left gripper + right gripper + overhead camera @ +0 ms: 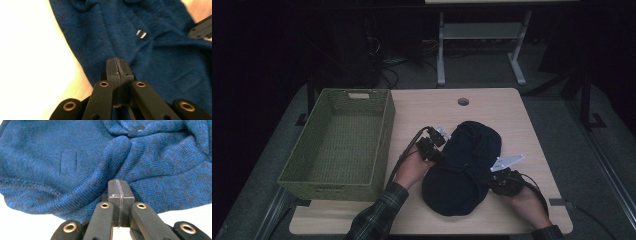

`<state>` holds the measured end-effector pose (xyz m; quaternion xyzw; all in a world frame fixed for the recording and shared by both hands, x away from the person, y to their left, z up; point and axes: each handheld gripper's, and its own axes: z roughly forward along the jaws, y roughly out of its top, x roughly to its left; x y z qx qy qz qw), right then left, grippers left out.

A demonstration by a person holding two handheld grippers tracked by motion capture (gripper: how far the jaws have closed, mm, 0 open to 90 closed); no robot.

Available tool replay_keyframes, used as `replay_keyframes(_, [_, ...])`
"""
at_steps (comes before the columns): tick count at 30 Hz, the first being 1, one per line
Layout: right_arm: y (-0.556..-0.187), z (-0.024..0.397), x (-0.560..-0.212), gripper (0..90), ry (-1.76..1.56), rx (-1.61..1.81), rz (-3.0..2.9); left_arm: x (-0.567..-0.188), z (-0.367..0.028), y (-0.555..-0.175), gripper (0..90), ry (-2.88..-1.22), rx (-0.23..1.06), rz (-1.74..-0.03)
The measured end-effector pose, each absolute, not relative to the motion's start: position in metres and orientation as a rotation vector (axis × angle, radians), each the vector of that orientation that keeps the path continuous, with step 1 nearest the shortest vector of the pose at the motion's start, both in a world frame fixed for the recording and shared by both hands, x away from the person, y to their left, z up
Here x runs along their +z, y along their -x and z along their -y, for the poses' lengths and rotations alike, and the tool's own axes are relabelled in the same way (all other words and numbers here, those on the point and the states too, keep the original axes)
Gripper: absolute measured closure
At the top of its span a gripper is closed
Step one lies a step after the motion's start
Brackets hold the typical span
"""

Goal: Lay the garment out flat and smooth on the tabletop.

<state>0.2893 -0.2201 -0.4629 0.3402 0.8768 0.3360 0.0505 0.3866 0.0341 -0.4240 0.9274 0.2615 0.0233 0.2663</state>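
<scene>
A dark blue knitted garment [467, 165] lies bunched in a heap on the wooden table [427, 107]. My left gripper [443, 155] is at the heap's left edge, my right gripper [490, 181] at its lower right edge. In the left gripper view the jaws [117, 60] are pressed together at the edge of the cloth [162, 62], and a crease runs up from their tips toward a button [141, 33]. In the right gripper view the jaws [118, 181] are shut, with folds of the knit [62, 157] gathering at their tips.
A green woven basket [384, 135] stands on the table's left side, its inside bare. A cable hole [463, 101] sits near the far edge. A desk frame [482, 45] stands on the floor beyond. The right gripper's body [202, 27] shows in the left gripper view.
</scene>
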Motion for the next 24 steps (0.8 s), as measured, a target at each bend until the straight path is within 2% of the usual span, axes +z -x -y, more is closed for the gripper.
replay_keyframes(6, [-0.29,0.231,-0.462,90.0,-1.058,0.995,-2.645,-0.447,-0.028,-0.382,89.9,-2.537,0.016,-0.702])
replay_keyframes(24, [-0.298,0.237,-0.46,90.0,-1.116,0.897,-2.567,-0.449,-0.051,-0.342,90.0,-2.507,-0.042,-0.692])
